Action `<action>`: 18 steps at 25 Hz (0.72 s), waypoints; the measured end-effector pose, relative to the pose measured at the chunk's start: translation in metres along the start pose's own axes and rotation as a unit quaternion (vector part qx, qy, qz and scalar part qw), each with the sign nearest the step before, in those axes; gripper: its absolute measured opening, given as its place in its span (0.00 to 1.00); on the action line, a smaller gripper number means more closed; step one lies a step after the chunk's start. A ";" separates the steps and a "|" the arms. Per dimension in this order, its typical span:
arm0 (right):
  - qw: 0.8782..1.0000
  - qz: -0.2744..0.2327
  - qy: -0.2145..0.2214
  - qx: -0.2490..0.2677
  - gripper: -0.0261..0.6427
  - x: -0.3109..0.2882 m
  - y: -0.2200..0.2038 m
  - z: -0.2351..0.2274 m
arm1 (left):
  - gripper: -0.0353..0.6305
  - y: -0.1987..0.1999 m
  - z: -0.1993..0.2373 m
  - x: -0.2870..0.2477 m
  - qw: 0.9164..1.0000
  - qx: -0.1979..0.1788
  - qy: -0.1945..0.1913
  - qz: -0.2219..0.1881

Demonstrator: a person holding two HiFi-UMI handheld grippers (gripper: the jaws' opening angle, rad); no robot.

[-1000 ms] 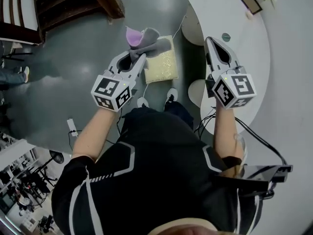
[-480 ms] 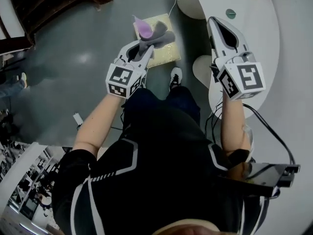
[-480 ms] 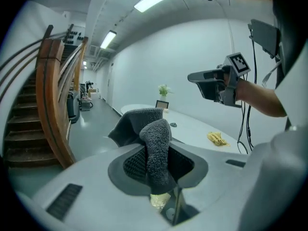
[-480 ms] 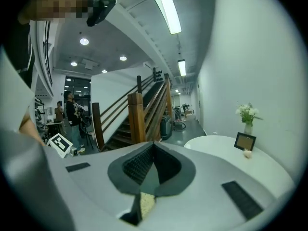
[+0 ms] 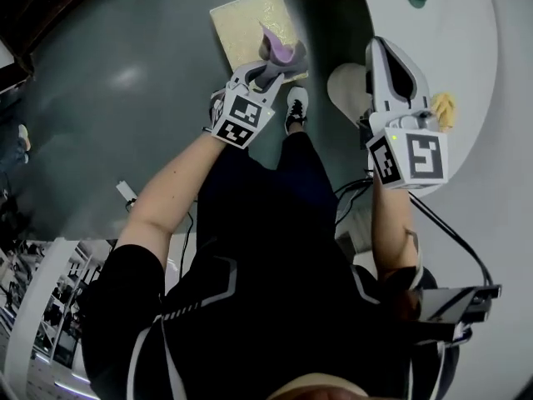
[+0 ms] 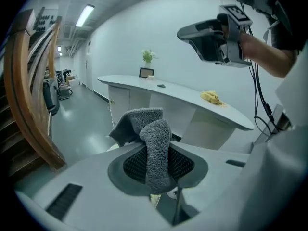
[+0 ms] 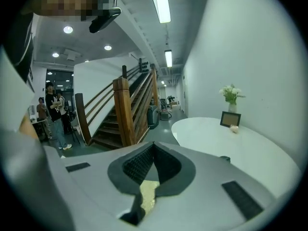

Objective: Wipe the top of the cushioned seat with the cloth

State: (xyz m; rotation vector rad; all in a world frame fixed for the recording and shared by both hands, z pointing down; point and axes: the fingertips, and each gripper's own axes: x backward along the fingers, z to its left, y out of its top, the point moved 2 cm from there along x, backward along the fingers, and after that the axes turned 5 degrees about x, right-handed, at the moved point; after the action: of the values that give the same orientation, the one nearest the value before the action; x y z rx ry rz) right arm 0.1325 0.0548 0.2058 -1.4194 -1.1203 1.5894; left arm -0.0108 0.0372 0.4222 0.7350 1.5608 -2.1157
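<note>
Carried the left gripper (image 5: 265, 77) and its cloth (image 5: 281, 55) across the cushioned seat (image 5: 241, 19) as seen in the head view, from over the far left corner a second ago to over the near right corner. Brought a yellow rag (image 5: 442, 107) on the white counter (image 5: 466, 32) into sight at the right, unseen in the earlier frames. Kept the right gripper (image 5: 385, 47) raised beside the counter's edge, much as before.

Pinched the cloth between the left jaws, with a thick grey fold standing up between the pads and a flap hanging off to the left in the left gripper view. Gripped it that way, probably, to leave a loose bunch ahead of the tips for wiping. Aimed that gripper out toward the counter rather than down, so likely held the cloth above the seat rather than pressed onto it. Could not settle contact from the head view.

Pressed the right jaws together on nothing, with only a sliver of the yellowish seat showing beneath them in the right gripper view. Parked that gripper high and to the right, presumably to keep clear of the wiping side. Stood close for reach, one shoe (image 5: 294, 107) just at the seat's near edge. Judged the wipe itself not yet begun.
</note>
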 end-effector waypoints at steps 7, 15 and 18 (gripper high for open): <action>1.000 0.025 0.018 -0.002 0.05 -0.011 -0.014 0.024 | 0.19 -0.025 -0.004 -0.045 0.999 -0.013 -0.018 0.032; 0.998 0.042 0.030 -0.029 0.05 -0.032 -0.083 0.020 | 0.19 -0.093 0.001 -0.134 0.996 0.011 -0.049 0.074; 0.997 0.051 0.041 -0.037 0.05 -0.033 -0.102 0.020 | 0.19 -0.106 0.002 -0.160 0.996 0.014 -0.041 0.081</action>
State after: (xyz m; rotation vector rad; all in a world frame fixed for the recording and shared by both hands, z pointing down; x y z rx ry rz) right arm 0.1137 0.0583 0.3130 -1.5997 -1.0841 1.5578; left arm 0.0492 0.0687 0.6015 0.7481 1.3826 -2.0277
